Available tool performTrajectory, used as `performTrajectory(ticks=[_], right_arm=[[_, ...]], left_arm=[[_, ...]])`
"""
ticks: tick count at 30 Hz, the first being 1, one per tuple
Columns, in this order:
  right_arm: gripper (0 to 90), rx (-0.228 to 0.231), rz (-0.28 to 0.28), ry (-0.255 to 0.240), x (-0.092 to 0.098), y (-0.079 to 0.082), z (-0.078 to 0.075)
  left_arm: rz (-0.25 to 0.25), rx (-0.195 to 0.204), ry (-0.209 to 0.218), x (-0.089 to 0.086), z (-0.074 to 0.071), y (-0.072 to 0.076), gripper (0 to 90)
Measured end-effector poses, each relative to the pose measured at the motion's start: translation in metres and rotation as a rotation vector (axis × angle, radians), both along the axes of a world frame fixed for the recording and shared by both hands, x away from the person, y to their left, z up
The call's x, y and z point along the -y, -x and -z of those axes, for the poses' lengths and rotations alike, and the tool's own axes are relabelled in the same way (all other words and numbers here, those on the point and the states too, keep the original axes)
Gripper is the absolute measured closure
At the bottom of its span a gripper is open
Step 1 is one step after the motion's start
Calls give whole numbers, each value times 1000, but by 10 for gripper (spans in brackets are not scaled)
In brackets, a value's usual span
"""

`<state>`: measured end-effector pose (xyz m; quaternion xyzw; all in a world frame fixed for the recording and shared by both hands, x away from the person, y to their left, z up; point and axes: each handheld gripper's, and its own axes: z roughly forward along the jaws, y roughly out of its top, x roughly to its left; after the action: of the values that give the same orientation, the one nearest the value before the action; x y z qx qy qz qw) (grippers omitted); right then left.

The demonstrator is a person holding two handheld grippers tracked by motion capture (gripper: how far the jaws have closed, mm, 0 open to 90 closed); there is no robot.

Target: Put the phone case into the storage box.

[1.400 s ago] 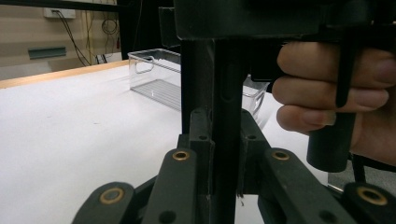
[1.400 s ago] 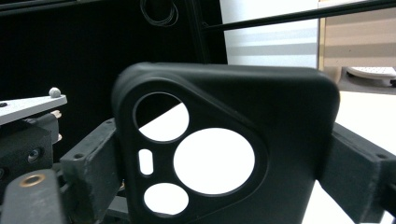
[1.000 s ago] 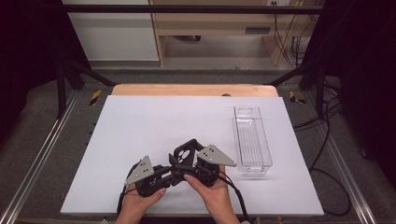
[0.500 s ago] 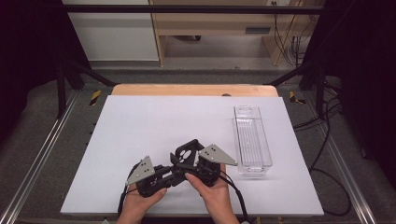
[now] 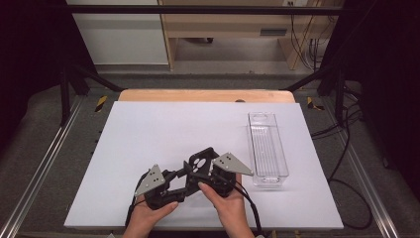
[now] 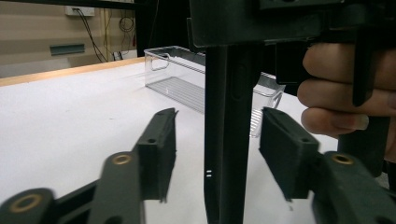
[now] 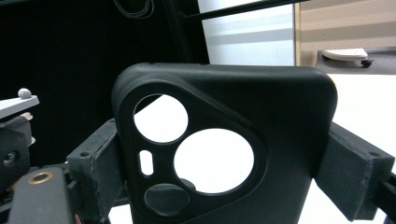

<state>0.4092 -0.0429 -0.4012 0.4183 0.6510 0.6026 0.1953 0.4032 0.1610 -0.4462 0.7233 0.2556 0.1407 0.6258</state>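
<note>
A black phone case (image 5: 199,163) with round camera cutouts is held up near the table's front edge. My right gripper (image 5: 202,176) is shut on it, and in the right gripper view both pads (image 7: 95,158) press its sides (image 7: 280,116). My left gripper (image 5: 179,174) points at the case from the left. Its jaws have just been opening. In the left gripper view the case's thin edge (image 6: 229,116) stands between the left gripper (image 6: 218,116) pads (image 6: 161,140) with a gap on each side. A hand (image 6: 336,93) grips the right gripper behind it.
A clear plastic bin (image 5: 267,146) lies lengthwise at the right of the white tabletop (image 5: 163,129), and appears behind the case in the left gripper view (image 6: 177,79). A wooden strip (image 5: 198,95) runs along the far edge. Cables trail off the table's right side.
Both hands stay in the same spot. The left gripper's jaws look slightly wider around the case's edge than before.
</note>
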Motion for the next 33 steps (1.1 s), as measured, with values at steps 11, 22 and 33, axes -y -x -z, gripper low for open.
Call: performTrajectory(ticks=[11, 22, 33], right_arm=[[136, 0, 55, 0, 15, -6, -1], [136, 22, 121, 26, 30, -10, -4], [136, 24, 154, 33, 38, -13, -6]], left_arm=[[-30, 0, -28, 3, -1, -2, 179], [-81, -14, -32, -9, 3, -8, 111], [-210, 45, -43, -52, -3, -19, 74]])
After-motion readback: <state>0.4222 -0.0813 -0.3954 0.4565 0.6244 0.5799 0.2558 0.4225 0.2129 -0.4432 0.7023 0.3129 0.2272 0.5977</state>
